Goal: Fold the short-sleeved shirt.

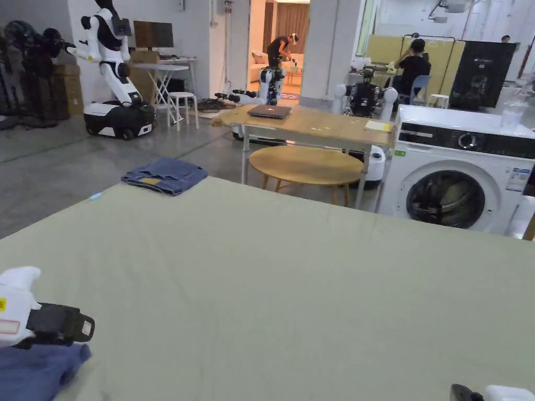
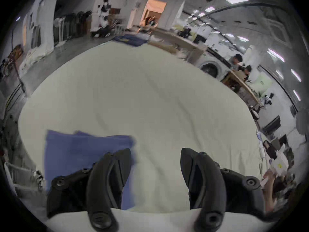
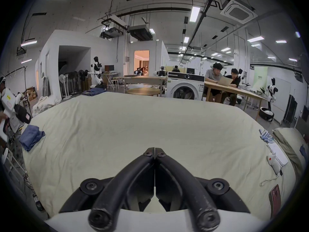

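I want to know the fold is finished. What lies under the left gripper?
Under the left gripper, its jaws apart, lie the folded blue shirt and the pale green sheet. The shirt covers the sheet beneath it, so nothing under it can be seen.

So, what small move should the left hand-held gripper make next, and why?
Probably draw the left hand-held gripper back from the blue shirt: its jaws are open and hold nothing, and the shirt already lies folded on the bed.

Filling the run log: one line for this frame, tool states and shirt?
left tool: open, above folded blue shirt | right tool: shut, empty | shirt: folded, near-left of bed sheet
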A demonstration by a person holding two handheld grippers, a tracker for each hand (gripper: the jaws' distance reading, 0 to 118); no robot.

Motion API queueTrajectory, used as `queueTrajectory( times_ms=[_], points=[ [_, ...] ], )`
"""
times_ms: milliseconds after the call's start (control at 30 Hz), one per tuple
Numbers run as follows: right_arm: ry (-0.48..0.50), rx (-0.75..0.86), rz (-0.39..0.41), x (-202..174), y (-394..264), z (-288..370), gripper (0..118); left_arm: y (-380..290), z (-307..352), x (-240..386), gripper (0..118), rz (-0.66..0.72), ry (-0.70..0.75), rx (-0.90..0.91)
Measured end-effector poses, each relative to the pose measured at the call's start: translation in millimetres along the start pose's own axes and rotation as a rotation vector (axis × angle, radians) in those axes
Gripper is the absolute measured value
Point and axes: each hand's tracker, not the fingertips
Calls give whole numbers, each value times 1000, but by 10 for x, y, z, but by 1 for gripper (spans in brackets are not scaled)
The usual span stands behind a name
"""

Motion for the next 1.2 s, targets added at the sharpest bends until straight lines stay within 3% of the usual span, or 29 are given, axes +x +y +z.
queueTrajectory(
  times_ms=[233, 433, 533, 667, 933, 1200],
  points=[
    [-45, 56, -45, 147, 124, 15, 0, -568, -434, 1555, 62, -203, -88, 295],
    [-69, 98, -56, 213, 188, 61, 0, -873, -682, 2435, 53, -398, 49, 502],
    [-81, 123, -52, 228, 194, 117, 0, -977, -728, 2668, 30, -422, 114, 543],
    [-89, 143, -69, 257, 155, 186, 0, -1039, -719, 2803, 0, -364, 68, 565],
    [-100, 161, -101, 231, 57, 262, 0, -1152, -548, 2910, 0, -366, 39, 648],
    [-118, 206, -73, 163, 89, 311, 0, -1108, -459, 2958, 0, -350, 42, 713]
  ],
)
